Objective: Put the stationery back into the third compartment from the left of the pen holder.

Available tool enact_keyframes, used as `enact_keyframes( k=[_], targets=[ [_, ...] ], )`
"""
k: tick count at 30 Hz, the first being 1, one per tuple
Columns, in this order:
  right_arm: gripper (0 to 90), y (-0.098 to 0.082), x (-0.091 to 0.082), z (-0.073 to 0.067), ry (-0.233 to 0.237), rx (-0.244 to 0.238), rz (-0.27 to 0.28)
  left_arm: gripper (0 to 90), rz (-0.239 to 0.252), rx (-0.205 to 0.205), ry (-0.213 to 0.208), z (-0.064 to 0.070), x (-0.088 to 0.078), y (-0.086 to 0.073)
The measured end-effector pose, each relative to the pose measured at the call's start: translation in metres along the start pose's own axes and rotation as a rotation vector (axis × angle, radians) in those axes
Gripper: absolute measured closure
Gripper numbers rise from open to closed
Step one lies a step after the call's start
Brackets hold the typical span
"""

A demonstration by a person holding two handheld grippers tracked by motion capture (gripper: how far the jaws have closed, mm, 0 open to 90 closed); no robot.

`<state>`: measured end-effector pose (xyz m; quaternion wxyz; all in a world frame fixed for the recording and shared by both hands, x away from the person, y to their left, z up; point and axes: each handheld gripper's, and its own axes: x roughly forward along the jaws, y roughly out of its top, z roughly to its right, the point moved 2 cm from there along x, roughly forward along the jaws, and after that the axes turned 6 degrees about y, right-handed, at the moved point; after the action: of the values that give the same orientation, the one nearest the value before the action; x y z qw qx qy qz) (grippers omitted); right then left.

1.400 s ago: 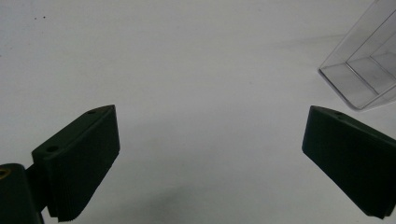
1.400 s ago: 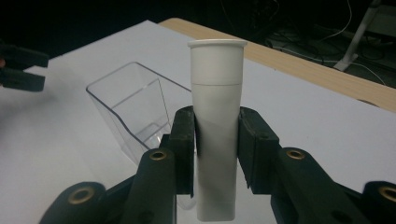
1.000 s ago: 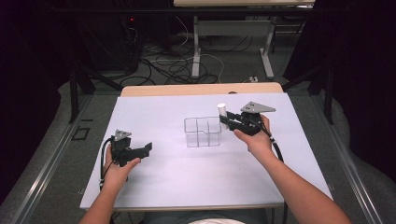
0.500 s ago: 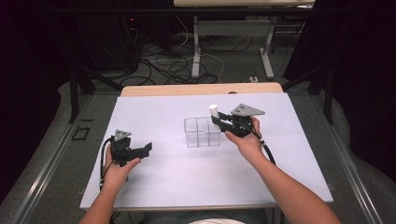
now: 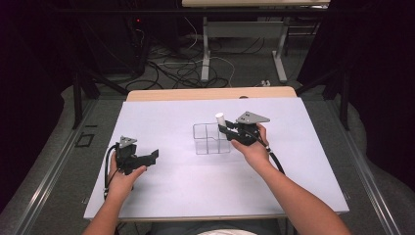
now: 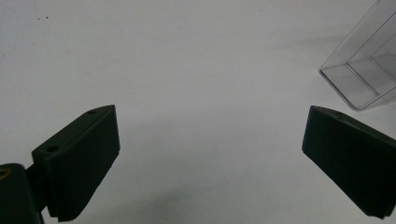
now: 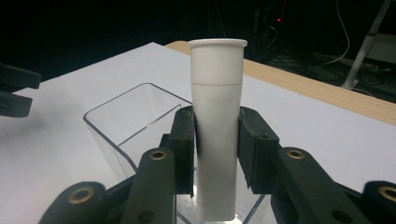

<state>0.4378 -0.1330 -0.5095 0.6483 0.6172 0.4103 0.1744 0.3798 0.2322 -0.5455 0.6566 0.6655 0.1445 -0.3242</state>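
Here we hold a white tube (image 7: 217, 126) upright in our right gripper (image 5: 230, 131), the two black jaws pressed against its sides about halfway up. The tube has a slightly wider cap at the top with a small lip. In the right gripper view its lower end hangs inside the clear plastic box (image 7: 126, 119), near that box's closest wall; whether it touches the bottom we cannot tell. From the high view the box (image 5: 208, 142) sits near the middle of the white table (image 5: 161, 196), divided into compartments, and the tube (image 5: 220, 119) stands over its right rear part with its cap above the rim.

Our left gripper (image 5: 147, 159) rests low over the table at the left, well apart from the box, its jaws spread wide with nothing between them. In the left gripper view we see bare white surface between the jaws and one corner of the box (image 6: 362, 77) at the upper right.
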Motion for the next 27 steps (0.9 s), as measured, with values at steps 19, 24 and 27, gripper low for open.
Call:
enact_keyframes(
  k=[19, 24, 27],
  targets=[
    [69.0, -0.0076, 0.0062, -0.0016, 0.006, 0.008, -0.050, 4.0, -0.008, 0.003, 0.002, -0.0009, -0.0008, -0.0002],
    [69.0, -0.0096, 0.0064, -0.0009, 0.003, 0.008, -0.067, 4.0, -0.005, 0.000, 0.003, -0.0010, -0.0009, -0.0001],
    [69.0, -0.0105, 0.0072, -0.0008, 0.009, 0.015, -0.068, 4.1, -0.001, 0.001, 0.002, -0.0010, -0.0009, 0.0001]
  ],
)
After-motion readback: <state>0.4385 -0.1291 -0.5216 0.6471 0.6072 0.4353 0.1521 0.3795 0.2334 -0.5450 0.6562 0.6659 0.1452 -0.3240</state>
